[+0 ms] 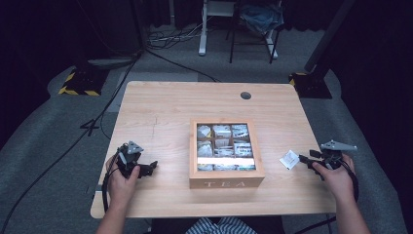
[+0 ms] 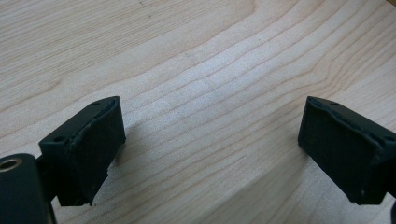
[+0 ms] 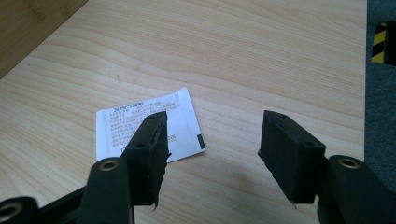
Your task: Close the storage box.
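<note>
Tea sachet [image 3: 148, 126] lay flat right of the tea box [image 1: 226, 181], still outside it. My right gripper [image 3: 212, 137] hung open over it, gripping nothing; my left gripper [image 2: 210, 140] gaped wide, empty.

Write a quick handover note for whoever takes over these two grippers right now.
Left gripper: open, holding nothing, over bare table left of the tea box.
Right gripper: open, one jaw over the white tea bag packet, not gripping it.
Packet lies flat on the table, right of the box.
Box lid looks shut, packets visible through its window.
Done: nothing I can confirm.
Left, probably: grip the packet, open the box, put it in.
</note>
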Motion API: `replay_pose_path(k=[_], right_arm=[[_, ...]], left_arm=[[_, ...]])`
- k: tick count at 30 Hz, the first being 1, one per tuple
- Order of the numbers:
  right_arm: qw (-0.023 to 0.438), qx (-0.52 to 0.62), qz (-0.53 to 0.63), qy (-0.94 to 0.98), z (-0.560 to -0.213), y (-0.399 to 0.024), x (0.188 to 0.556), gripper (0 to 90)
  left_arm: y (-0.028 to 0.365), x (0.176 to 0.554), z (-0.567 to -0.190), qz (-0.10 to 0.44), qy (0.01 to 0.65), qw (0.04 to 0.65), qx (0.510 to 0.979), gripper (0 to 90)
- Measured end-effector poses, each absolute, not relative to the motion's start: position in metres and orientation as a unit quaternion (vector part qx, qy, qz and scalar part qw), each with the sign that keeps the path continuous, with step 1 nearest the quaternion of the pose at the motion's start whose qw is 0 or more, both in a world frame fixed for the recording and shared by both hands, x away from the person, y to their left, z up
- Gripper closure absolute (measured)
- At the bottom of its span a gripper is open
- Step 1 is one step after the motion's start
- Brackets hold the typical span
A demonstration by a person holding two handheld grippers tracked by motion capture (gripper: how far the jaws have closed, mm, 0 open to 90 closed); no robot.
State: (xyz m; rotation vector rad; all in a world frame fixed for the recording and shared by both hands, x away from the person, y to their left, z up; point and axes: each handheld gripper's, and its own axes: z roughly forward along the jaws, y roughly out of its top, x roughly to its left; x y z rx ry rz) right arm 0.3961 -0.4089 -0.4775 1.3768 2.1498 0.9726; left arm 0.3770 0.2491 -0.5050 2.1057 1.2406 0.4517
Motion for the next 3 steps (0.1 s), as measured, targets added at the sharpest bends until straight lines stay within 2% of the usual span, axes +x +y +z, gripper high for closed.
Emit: replay_pose_path(k=[3], right_arm=[[0.203, 0.492, 0.35, 0.77, -0.4777, -0.4093, 0.3962, 42.5]], left_arm=[[0.2495, 0.3779, -0.5048, 0.172, 0.471, 0.321, 0.803, 7.5]])
